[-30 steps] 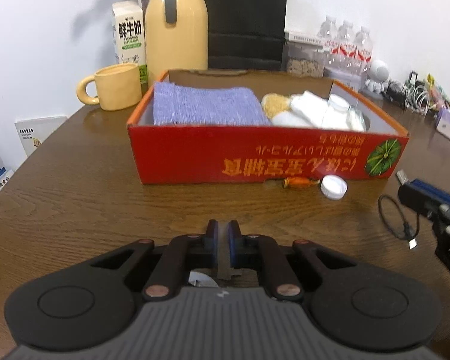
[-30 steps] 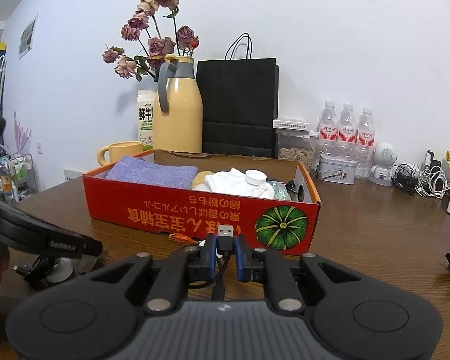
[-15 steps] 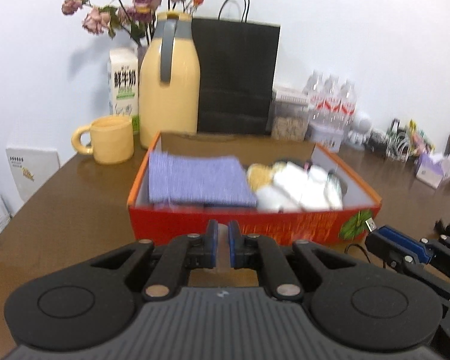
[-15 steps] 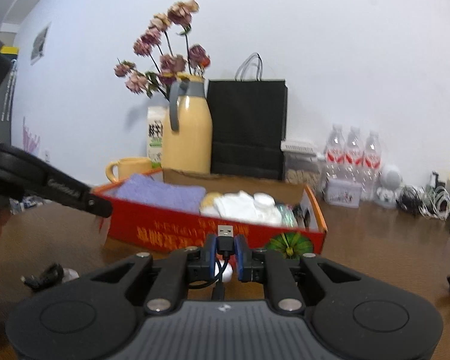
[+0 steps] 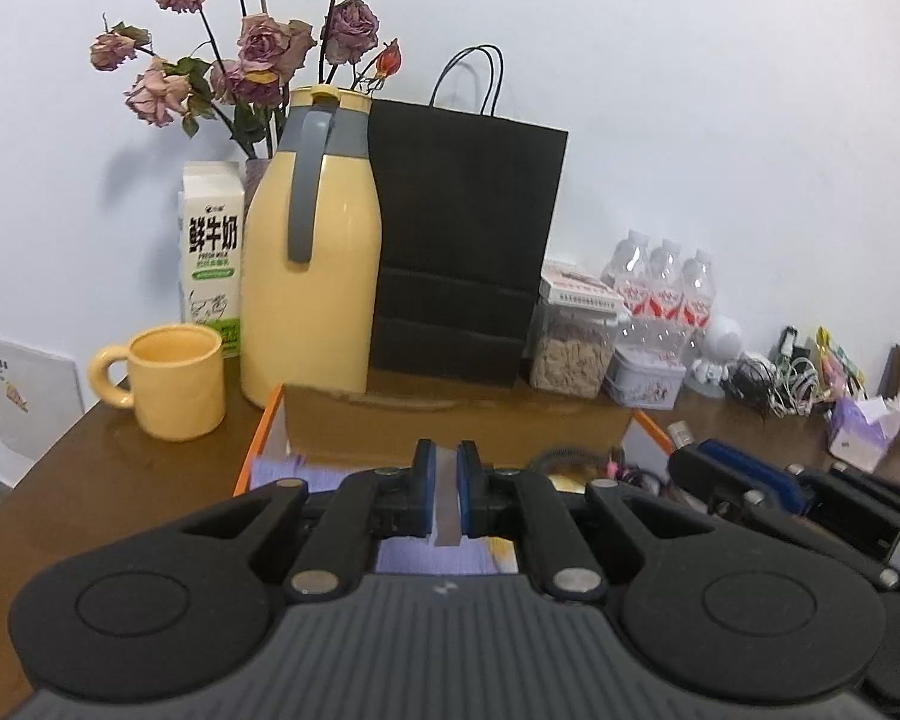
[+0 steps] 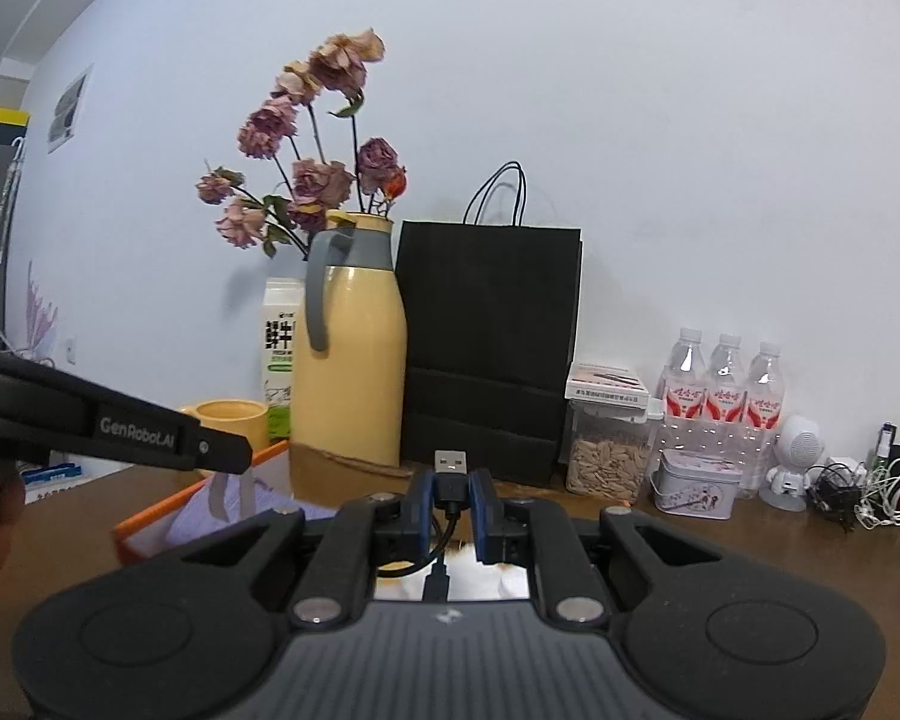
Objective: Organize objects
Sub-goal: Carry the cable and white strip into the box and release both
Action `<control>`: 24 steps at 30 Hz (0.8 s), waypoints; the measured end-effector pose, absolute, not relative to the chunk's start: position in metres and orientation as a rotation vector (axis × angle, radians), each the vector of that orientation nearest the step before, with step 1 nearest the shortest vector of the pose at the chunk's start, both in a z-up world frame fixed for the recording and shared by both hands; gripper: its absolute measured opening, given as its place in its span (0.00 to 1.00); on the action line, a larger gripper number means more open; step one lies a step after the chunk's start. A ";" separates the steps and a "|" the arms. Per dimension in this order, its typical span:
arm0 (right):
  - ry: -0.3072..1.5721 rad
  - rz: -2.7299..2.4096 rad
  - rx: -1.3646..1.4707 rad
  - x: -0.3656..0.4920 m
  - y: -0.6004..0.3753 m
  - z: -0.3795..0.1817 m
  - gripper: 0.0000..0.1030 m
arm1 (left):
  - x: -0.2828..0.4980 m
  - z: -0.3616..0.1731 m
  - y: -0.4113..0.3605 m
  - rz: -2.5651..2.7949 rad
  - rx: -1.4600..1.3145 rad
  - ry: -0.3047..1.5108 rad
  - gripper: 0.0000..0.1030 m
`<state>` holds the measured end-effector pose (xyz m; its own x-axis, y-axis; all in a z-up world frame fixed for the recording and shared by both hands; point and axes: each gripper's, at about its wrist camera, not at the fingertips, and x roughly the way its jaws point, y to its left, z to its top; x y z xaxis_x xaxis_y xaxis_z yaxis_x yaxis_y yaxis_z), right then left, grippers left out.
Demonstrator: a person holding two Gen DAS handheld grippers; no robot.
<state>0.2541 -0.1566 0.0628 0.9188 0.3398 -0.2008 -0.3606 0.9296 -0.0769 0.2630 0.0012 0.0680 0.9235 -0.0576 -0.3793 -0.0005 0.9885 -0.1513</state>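
My left gripper is shut on a thin grey flat strip and hangs over the red cardboard box, above the folded purple cloth. My right gripper is shut on a black USB cable, plug pointing up, its cord looping down under the jaws. It is also above the box. The right gripper shows at the right of the left wrist view; the left gripper shows at the left of the right wrist view.
Behind the box stand a yellow thermos jug, a black paper bag, a milk carton, a yellow mug and dried roses. A seed jar, a tin, water bottles and tangled cables lie right.
Both grippers have risen and moved forward from the table in front of the box to above it. Each still holds its object.
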 end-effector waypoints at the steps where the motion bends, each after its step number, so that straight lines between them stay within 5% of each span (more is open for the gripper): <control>1: 0.190 0.361 -0.115 0.261 -0.154 0.062 0.11 | 0.272 0.068 0.002 -0.028 -0.149 0.389 0.08; 20: 0.334 0.366 -0.107 0.344 -0.150 0.028 0.12 | 0.345 0.033 0.011 0.006 -0.114 0.488 0.10; 21: 0.339 0.361 -0.102 0.345 -0.151 0.027 0.14 | 0.345 0.033 0.011 0.009 -0.110 0.485 0.18; 23: 0.346 0.352 -0.095 0.344 -0.153 0.027 0.33 | 0.343 0.033 0.011 0.014 -0.108 0.471 0.53; 24: 0.343 0.345 -0.088 0.344 -0.154 0.027 0.57 | 0.342 0.034 0.011 0.023 -0.109 0.458 0.84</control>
<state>0.3440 -0.1539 0.0273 0.8840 0.3163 -0.3442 -0.3457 0.9380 -0.0261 0.3419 0.0110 0.0340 0.8970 -0.0027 -0.4420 -0.0463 0.9939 -0.1000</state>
